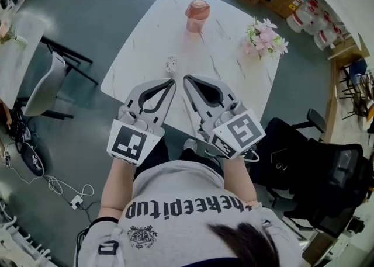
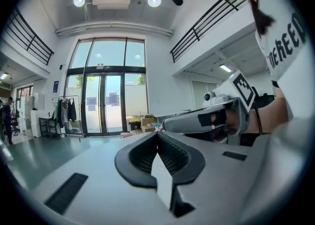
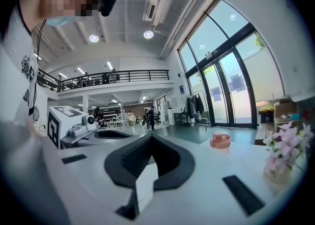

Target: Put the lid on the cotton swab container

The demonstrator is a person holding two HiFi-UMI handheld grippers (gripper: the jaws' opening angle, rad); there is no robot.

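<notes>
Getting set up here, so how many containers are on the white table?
2. A pink lidded jar stands at the far edge of the table; a small pale container sits ahead of the left gripper. Others may be hidden.

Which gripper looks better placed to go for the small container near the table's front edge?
Left, narrowly. In the head view the left gripper ends just short of the small container, in line with it. The right gripper sits slightly off to the side. Both are shut and empty.
</notes>
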